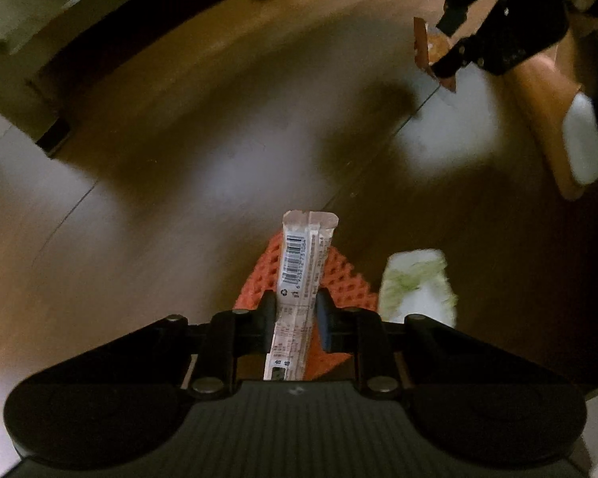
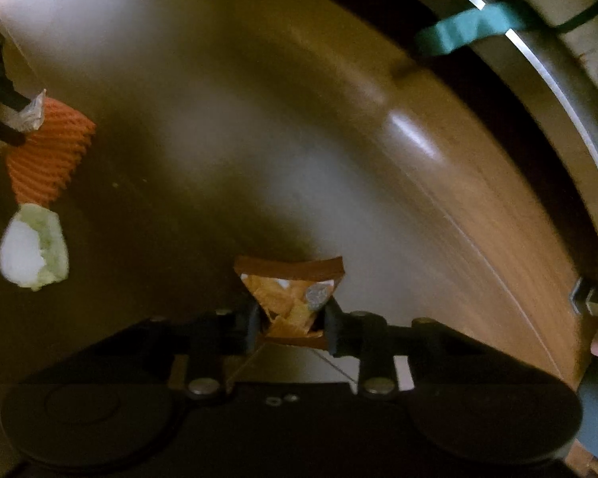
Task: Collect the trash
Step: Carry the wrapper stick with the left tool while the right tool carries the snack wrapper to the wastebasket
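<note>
My left gripper [image 1: 297, 306] points down at the wooden floor, shut on a long pale wrapper [image 1: 303, 255] with a barcode that sticks out past the fingertips. Under it on the floor lie an orange foam net [image 1: 339, 279] and a white-and-green crumpled wad [image 1: 418, 283]. My right gripper [image 2: 291, 314] is shut on a small brown-and-orange snack packet [image 2: 289, 275], held above the floor. The left wrist view shows the same packet [image 1: 422, 44] in the right gripper [image 1: 450, 44] at top right. The right wrist view shows the net [image 2: 48, 155], the wad [image 2: 32, 251] and the left gripper [image 2: 8, 115] at its left edge.
Dark furniture with a metal trim [image 1: 40, 40] stands at the far left of the floor. A leg-like shape with a white end [image 1: 586, 139] is at the right. In the right wrist view a teal strap [image 2: 466, 28] hangs over a metal-edged ledge [image 2: 538, 63].
</note>
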{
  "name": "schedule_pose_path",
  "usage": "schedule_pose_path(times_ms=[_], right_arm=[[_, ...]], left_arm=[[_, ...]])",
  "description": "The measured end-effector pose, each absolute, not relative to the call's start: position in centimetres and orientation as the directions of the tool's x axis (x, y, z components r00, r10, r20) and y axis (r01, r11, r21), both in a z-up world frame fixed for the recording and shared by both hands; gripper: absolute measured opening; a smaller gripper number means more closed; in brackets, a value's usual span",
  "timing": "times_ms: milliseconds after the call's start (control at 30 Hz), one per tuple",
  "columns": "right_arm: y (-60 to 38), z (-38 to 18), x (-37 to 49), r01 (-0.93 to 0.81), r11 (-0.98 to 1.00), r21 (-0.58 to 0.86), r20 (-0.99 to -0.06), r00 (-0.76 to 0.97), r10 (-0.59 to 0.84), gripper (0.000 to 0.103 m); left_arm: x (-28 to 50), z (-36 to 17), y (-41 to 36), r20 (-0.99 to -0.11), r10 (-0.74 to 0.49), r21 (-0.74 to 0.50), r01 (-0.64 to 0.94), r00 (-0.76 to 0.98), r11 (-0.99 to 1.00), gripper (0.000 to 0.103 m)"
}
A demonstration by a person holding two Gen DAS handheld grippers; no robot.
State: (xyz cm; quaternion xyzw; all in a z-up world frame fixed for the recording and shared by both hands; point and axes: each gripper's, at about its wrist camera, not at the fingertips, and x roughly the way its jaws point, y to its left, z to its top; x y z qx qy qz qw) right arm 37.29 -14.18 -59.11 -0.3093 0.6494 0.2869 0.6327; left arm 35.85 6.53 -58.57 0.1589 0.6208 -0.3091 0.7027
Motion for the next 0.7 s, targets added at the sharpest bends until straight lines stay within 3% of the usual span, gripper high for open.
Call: schedule_pose_path(times_ms=[300,433,700], right_arm=[[-12.4,-47.8,36.9,-0.739,0.673,0.02,-0.993,0.061,0.097,0.028],[-11.9,-41.0,36.6,-0.713,0.7,0.035,-0.974,0.131,0.182,0.028],[-12.2,-30.3,34.6,-0.636,0.769,0.062,-0.925,0.253,0.284,0.028]], left_arm=[[34.6,-50.1,8.3,-0.955,-0.257,-0.122,0.595,0.147,0.795,0.018],[34.2,-45.1,8.6,-0.939,-0.266,-0.088,0.595,0.219,0.799,0.01],[32.9,-34.7,8.0,-0.887,-0.263,-0.007,0.558,0.38,0.83,0.01]])
